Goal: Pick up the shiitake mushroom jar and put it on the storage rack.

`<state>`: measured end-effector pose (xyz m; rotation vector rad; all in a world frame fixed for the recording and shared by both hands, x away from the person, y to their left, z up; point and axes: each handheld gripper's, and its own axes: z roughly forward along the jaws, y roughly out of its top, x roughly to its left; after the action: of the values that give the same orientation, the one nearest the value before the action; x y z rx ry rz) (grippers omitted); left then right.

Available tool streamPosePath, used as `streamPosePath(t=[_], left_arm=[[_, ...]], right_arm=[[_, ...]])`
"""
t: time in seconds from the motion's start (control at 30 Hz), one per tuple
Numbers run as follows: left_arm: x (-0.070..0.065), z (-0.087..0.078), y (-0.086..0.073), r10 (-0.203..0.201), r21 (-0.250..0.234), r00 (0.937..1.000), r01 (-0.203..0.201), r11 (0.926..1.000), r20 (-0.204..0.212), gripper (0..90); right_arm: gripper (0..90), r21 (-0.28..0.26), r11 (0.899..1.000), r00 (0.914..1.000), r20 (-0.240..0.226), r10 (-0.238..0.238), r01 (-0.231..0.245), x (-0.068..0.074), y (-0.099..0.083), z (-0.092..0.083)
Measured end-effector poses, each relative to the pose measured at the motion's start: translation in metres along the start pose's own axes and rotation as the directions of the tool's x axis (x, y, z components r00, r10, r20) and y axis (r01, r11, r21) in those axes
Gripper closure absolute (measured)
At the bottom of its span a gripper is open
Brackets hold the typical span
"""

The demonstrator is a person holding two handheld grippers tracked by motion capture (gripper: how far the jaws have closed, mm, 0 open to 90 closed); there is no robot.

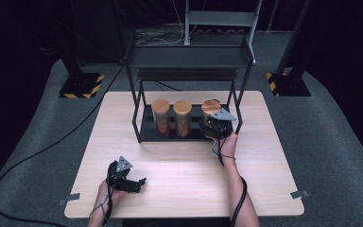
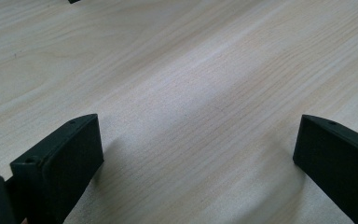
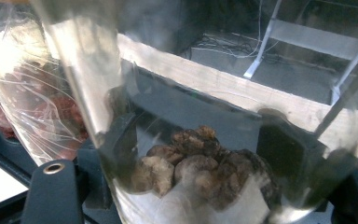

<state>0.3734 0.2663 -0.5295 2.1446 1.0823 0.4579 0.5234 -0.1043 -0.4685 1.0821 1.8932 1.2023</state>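
Dark room, pale wood bench (image 1: pixel 179 161) with a black rack (image 1: pixel 189 85) on it. Right claw (image 3: pixel 200 154) is pinching the rightmost jar (image 1: pixel 211 109) on the rack's bottom shelf; I'd keep it upright, clear of the neighbour jar (image 1: pixel 182 118). Left claw (image 2: pixel 196 149) rests spread, empty.

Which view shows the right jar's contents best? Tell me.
The right gripper view: the jar is close up, its brown lumps visible through the glass. The high view shows mainly its lid behind the right gripper. The left gripper view shows bare table.
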Motion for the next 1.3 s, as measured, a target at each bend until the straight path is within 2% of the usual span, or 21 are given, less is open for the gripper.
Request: streamPosePath(t=[0.27,1.07,1.3], left_arm=[[0.0,0.0,0.0,0.0,0.0,1.0,0.0,1.0,0.0,0.6],[0.0,0.0,0.0,0.0,0.0,1.0,0.0,1.0,0.0,0.6],[0.0,0.0,0.0,0.0,0.0,1.0,0.0,1.0,0.0,0.6]], right_arm=[[24.9,0.003,1.0,1.0,-0.001,-0.006,0.006,0.0,0.002,0.004],[24.9,0.04,0.999,0.9993,-0.026,0.026,-0.025,-0.001,-0.005,0.019],[24.9,0.035,0.999,0.9983,-0.04,0.043,-0.041,-0.003,-0.007,0.021]])
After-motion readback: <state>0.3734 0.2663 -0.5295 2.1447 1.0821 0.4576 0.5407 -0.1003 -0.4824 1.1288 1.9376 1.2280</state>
